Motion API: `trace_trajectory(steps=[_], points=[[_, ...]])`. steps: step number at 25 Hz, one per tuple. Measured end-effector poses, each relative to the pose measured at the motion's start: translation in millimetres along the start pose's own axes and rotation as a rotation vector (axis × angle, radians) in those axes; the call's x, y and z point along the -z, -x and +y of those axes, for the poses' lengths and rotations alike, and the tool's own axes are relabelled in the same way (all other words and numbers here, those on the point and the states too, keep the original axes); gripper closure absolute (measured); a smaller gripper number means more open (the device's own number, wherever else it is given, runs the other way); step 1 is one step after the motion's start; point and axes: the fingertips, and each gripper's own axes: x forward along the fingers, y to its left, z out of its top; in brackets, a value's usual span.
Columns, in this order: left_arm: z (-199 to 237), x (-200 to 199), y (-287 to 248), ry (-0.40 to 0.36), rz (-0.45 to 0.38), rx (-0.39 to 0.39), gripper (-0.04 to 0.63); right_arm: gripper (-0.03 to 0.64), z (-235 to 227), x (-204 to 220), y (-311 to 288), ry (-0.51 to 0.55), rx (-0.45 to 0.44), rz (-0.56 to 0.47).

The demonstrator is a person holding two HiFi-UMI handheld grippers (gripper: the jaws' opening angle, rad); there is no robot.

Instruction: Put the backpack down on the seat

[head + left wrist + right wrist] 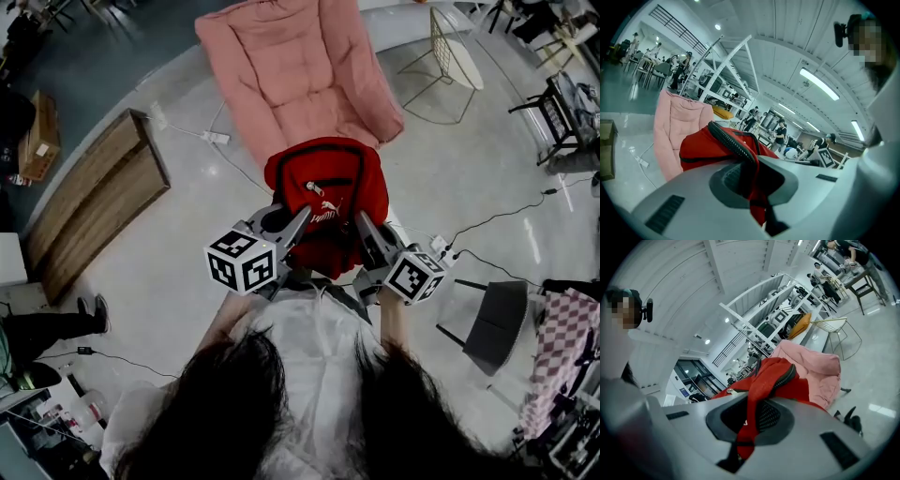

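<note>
A wide workshop hall with a polished grey floor [469, 169] is spreading around a pink padded lounge chair [300, 66], which is standing straight ahead. A red fabric backpack [323, 187] is hanging upright in the air by the chair's front edge, not yet resting on it. The left gripper [281, 230] and right gripper [370, 239] are each clamping a red strap, both seemingly equally near the chair.

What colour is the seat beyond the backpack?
The seat is pink, clearest in the head view.
</note>
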Motion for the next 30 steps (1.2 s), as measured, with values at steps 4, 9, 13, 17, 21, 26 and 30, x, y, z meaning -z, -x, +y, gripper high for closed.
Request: trace_trajectory(steps=[4,9,13,17,21,26,30], points=[[18.8,-20.1,-11.2,0.003,0.002,0.018,0.557,0.578,0.5,-16.1,-23.3,0.001,0.033,-0.008],[46.0,-45.5,-19.5,0.023,0.007,0.058,0.557,0.58,1.4,-29.2,-56.4,0.0,0.055,-0.036],[68.6,-66.1,-24.0,0.014,0.02,0.09,0.557,0.58,3.5,-36.9,-83.1,-0.008,0.076,-0.065],[88.5,-85.2,-25.0,0.025,0.013,0.126,0.557,0.58,7.6,-41.2,-105.5,-0.011,0.082,-0.091],[98.1,-96.5,-26.6,0.022,0.004,0.122,0.557,0.58,10.2,-43.7,-117.3,-0.017,0.083,-0.084],[112.1,-101.2,-31.4,0.04,0.002,0.106,0.557,0.58,7.4,-48.1,-132.3,-0.011,0.087,-0.064],[123.9,-102.4,-40.6,0.057,0.009,0.086,0.557,0.578,-2.4,-52.3,-145.2,-0.019,0.085,-0.041]])
